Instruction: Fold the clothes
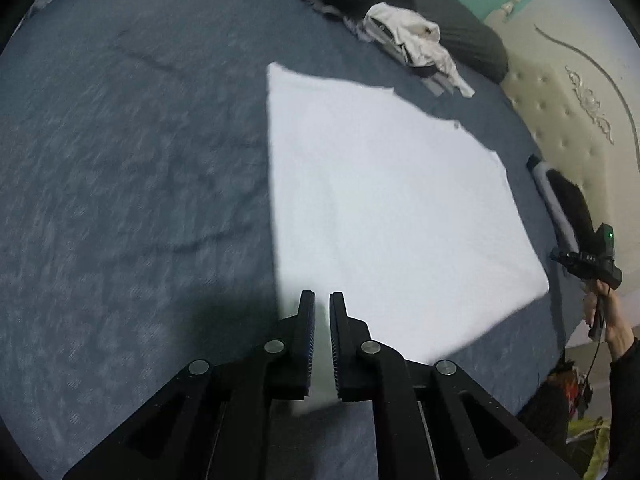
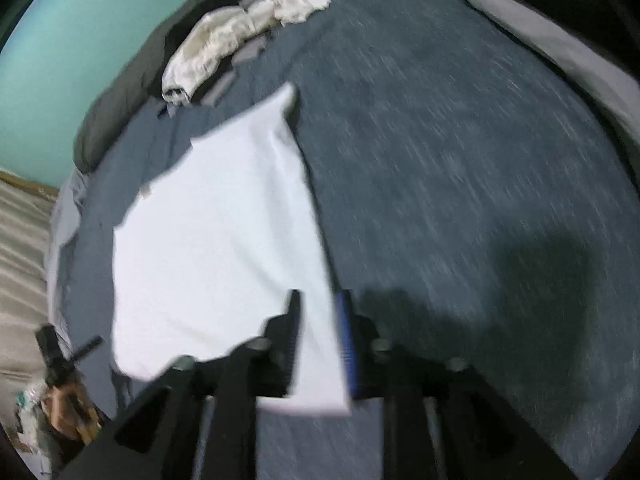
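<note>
A white folded cloth [image 1: 392, 200] lies flat on the blue-grey bed cover [image 1: 132, 184]. My left gripper [image 1: 322, 300] hovers over the cloth's near corner. Its jaws stand a narrow gap apart, and shaded cloth shows through the gap. In the right wrist view the same cloth [image 2: 216, 232] is blurred by motion. My right gripper [image 2: 319, 300] is open above another near corner, and the cloth's straight edge runs between its fingers. Each view shows the other gripper in a hand: the right one [image 1: 588, 260] and the left one [image 2: 52, 344], each just off the cloth.
A crumpled cream garment [image 1: 416, 40] lies on dark clothes at the far side, against a dark bolster [image 1: 472, 36]. A tufted cream headboard [image 1: 560, 120] stands to the right. A grey and black garment [image 2: 552, 44] lies along the bed's edge.
</note>
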Demonstrator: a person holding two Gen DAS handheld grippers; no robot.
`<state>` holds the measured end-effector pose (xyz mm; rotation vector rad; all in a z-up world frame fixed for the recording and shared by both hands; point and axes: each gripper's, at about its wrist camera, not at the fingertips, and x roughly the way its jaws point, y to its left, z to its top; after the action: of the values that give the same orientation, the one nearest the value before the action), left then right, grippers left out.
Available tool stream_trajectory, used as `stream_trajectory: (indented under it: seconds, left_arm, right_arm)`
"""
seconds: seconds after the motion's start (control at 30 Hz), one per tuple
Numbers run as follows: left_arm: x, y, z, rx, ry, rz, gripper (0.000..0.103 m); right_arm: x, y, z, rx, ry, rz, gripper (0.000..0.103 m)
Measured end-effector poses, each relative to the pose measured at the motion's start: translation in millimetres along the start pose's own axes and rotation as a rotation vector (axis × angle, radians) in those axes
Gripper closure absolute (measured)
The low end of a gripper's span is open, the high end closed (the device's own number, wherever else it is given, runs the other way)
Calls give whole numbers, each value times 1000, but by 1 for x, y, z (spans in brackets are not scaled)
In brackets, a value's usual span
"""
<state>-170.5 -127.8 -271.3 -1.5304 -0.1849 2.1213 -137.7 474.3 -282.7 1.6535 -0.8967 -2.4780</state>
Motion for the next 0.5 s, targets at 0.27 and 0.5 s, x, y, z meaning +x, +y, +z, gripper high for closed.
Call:
stream_trajectory:
  seconds: [0.27,0.5]
  left_arm:
    - [39,-22,0,5,-42,-23,88]
    - [68,-15,1,-20,-69,-21,88]
  right_arm:
    - [42,26,67,16,-72,50,70]
    - [85,30,115,41,-80,42,70]
